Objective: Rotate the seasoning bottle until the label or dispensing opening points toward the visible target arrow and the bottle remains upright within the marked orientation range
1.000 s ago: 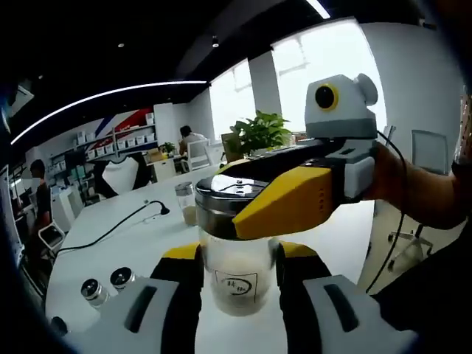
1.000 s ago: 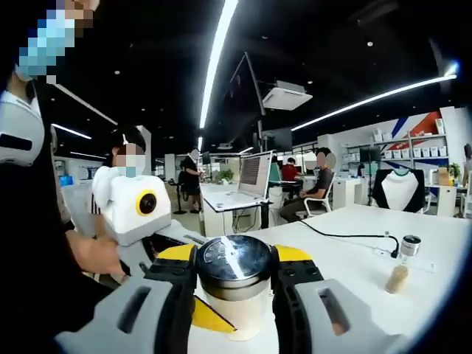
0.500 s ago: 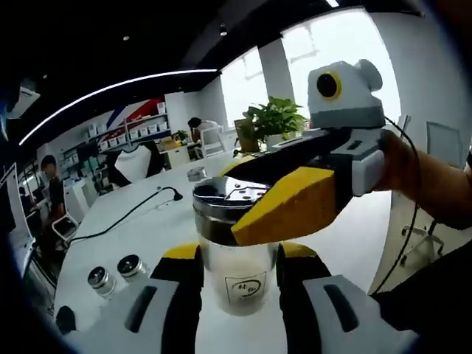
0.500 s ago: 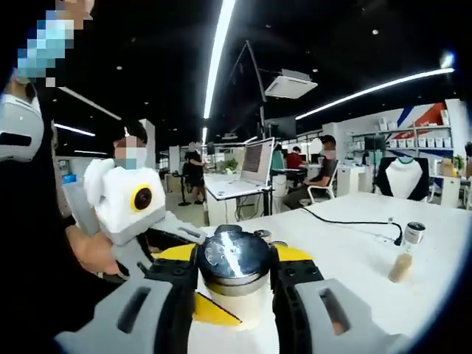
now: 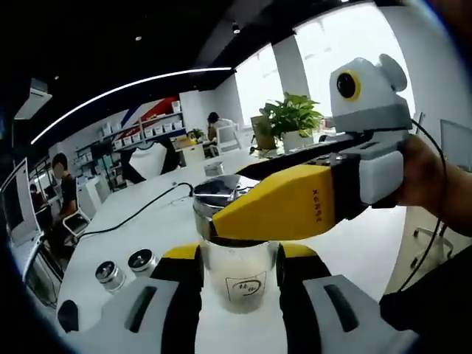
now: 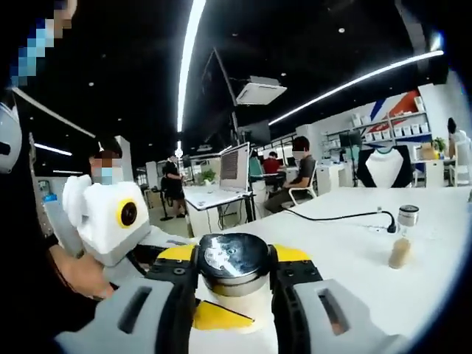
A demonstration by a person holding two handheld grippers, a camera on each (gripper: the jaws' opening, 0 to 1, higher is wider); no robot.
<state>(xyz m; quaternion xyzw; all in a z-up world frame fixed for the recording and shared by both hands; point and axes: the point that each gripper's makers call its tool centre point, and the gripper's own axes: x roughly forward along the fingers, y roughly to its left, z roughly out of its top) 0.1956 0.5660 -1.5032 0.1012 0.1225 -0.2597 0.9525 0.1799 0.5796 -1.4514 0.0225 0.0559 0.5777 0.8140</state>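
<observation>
Your left gripper [image 5: 240,276] pinches the seasoning bottle's [image 5: 237,276] glass body, which stands upright on the white worktop [image 5: 147,228]; your right gripper [image 6: 234,276] clamps its metal lid [image 6: 234,257]. A black cable [image 6: 335,217] crosses the worktop, near a small spice bottle [image 6: 401,245]. Two shaker caps [image 5: 125,269] lie nearby. Behind are shelves [image 5: 140,136] and a plant [image 5: 293,118].

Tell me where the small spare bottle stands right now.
In the right gripper view the small bottle stands upright on the white table, at far right, beside the end of the black cable.
</observation>
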